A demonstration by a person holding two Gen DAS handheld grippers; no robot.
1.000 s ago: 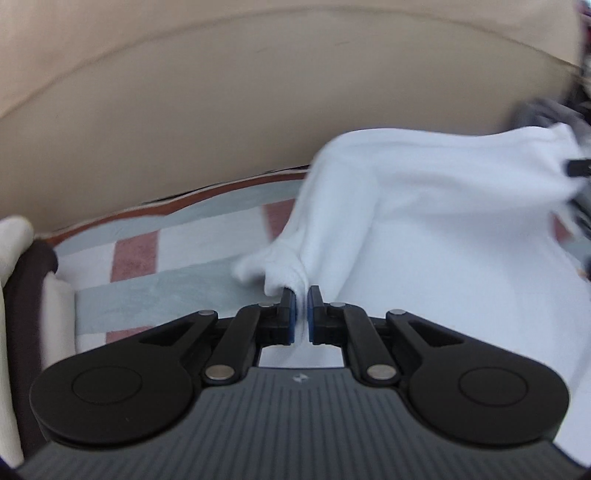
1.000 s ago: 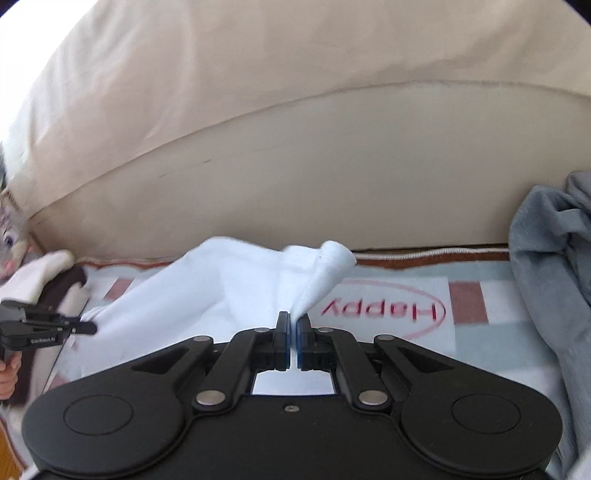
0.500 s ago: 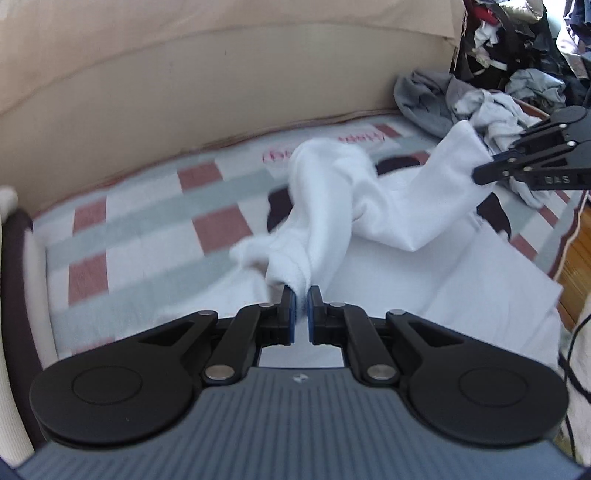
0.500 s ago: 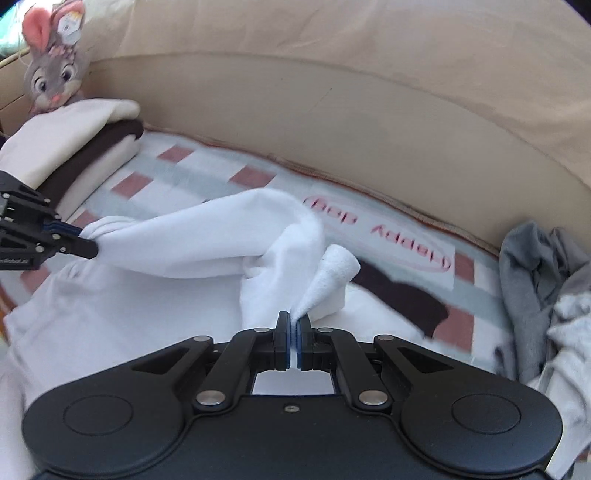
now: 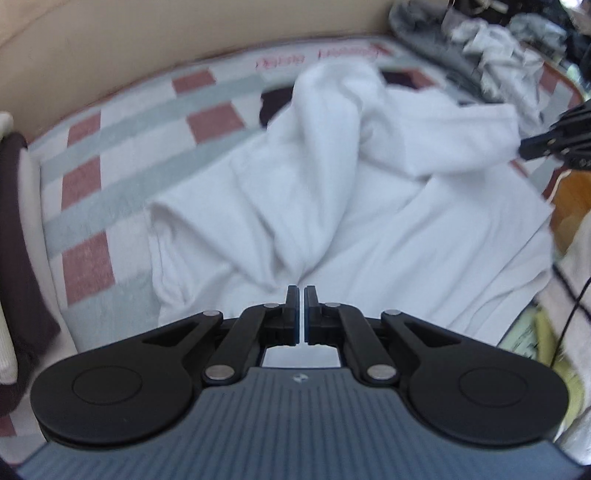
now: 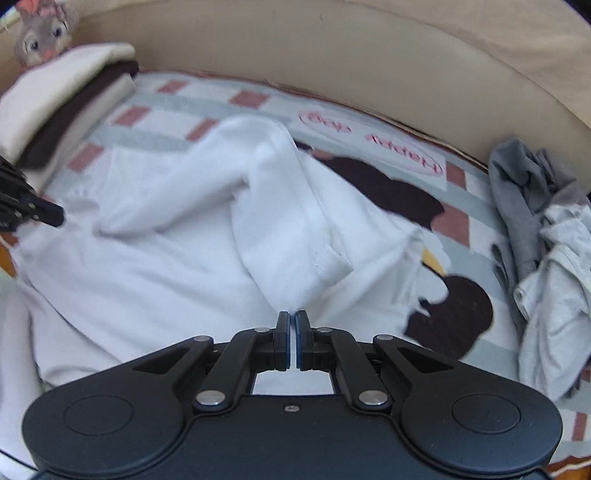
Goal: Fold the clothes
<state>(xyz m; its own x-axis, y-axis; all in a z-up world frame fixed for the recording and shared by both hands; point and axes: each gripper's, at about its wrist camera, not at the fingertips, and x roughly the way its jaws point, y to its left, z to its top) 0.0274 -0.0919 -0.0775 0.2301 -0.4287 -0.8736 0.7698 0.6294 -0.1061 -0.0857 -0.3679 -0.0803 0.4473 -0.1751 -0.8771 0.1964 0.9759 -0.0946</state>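
A white garment (image 5: 369,206) lies rumpled over the checked blanket (image 5: 122,155), with its two sleeve-like ends pulled up into ridges. My left gripper (image 5: 300,291) is shut on one ridge of the white garment at its near end. In the right wrist view the same white garment (image 6: 177,258) spreads to the left, and my right gripper (image 6: 291,317) is shut on a thick folded end of it. Each gripper shows in the other's view: the right gripper (image 5: 546,140) at the far right edge, the left gripper (image 6: 37,212) at the far left.
A stack of folded cream and brown clothes (image 6: 62,99) sits at the left with a plush rabbit (image 6: 40,29) behind it. A heap of grey and pale unfolded clothes (image 6: 543,221) lies at the right. A beige padded back (image 6: 351,55) runs behind the blanket.
Both grippers have come down and back toward the near edge with the garment. The cloth that hung stretched in the air between them now lies mostly on the blanket.
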